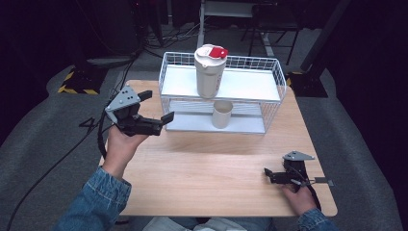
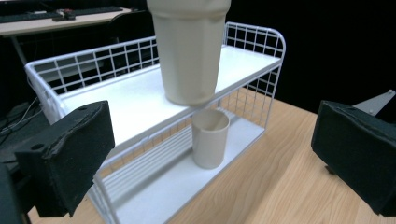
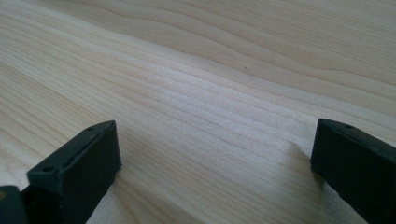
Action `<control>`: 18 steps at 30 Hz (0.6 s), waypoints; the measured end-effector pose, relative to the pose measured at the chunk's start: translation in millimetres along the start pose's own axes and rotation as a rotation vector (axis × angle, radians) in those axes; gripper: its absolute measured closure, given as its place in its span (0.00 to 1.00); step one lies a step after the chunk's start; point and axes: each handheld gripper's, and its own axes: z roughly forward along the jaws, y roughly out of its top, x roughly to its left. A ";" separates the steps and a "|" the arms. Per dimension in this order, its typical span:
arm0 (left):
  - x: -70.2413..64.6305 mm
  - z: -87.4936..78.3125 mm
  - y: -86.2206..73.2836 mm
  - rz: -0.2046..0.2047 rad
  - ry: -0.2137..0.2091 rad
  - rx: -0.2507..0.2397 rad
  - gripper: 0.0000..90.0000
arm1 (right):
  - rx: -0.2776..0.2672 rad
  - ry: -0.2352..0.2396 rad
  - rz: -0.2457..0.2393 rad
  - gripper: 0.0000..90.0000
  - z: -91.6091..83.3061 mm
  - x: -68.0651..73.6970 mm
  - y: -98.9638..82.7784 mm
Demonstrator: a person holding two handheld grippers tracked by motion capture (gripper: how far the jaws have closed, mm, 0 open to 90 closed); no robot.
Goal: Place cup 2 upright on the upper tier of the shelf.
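A white wire two-tier rack (image 1: 250, 84) stands at the back of the wooden table (image 1: 211, 163). On its upper shelf is a tall cream tumbler (image 1: 210, 72) with a white lid and red flap. A small cream cup (image 1: 222, 114) stands upright on the lower shelf beneath it. My left gripper (image 1: 156, 106) is held open above the table just left of the rack, with nothing between its jaws. The left gripper view faces the rack (image 2: 116, 98), the tumbler (image 2: 189, 51) and the cup (image 2: 210, 140). My right gripper (image 1: 274, 175) rests open near the table's front right corner, over bare wood (image 3: 215, 116).
Grey carpet surrounds the table. Cables trail on the floor at the left near a yellow-and-black striped base (image 1: 72, 83). Desk and chair legs stand in the dark behind the rack. Bare tabletop lies between the two grippers.
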 end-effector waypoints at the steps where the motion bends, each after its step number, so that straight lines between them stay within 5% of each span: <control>1: -0.2 -1.9 -2.9 0.000 0.000 0.013 0.00 | 0.000 0.001 0.001 0.02 0.0 0.0 0.0; 12: -5.2 -20.7 -40.0 -0.025 -0.007 0.085 0.00 | 0.000 0.000 0.000 0.02 0.0 0.0 0.0; 18: -4.9 -27.3 -62.0 -0.032 0.024 0.125 0.00 | 0.001 0.000 0.000 0.02 0.0 0.0 0.0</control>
